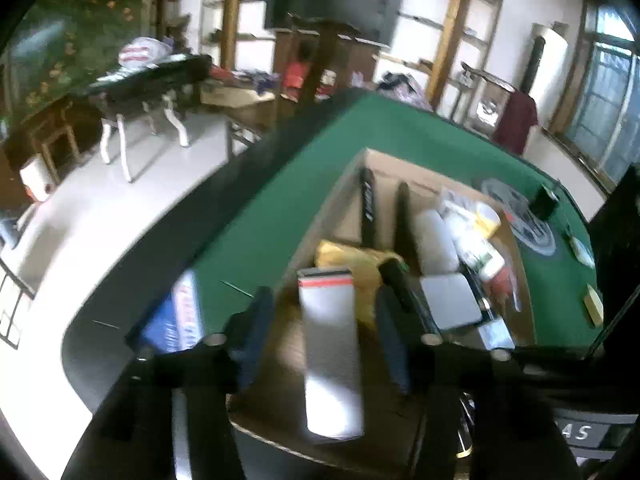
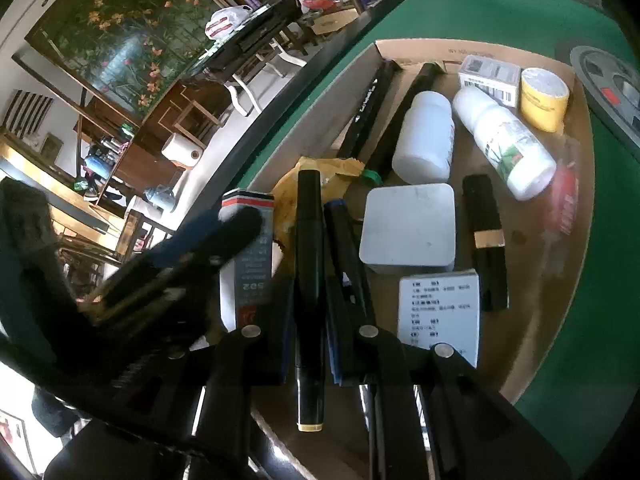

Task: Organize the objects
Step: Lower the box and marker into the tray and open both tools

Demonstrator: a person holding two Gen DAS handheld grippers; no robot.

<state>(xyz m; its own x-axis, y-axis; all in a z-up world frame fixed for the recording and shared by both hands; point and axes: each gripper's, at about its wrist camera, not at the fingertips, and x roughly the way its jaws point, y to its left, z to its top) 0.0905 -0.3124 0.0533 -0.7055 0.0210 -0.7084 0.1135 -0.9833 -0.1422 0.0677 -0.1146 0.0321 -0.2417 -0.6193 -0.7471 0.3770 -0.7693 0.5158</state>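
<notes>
A shallow cardboard box [image 1: 400,168] sits on the green table [image 1: 280,208]. My left gripper [image 1: 324,308] hangs over the box's near end, jaws apart around a grey carton with a red and black band [image 1: 330,344]; the pads do not visibly touch it. My right gripper [image 2: 308,224] is shut on a black marker pen [image 2: 309,264] that runs back between its fingers, gold end toward the camera. The grey carton [image 2: 250,272] also shows in the right wrist view, with the left gripper's finger [image 2: 224,232] across it.
The box holds two white bottles [image 2: 426,136] [image 2: 504,140], a yellow tape roll [image 2: 544,98], a grey tin [image 2: 408,228], small white cartons [image 2: 440,312], black pens [image 2: 486,240] and a yellow bag [image 2: 288,196]. A blue packet [image 1: 176,316] lies on the table edge.
</notes>
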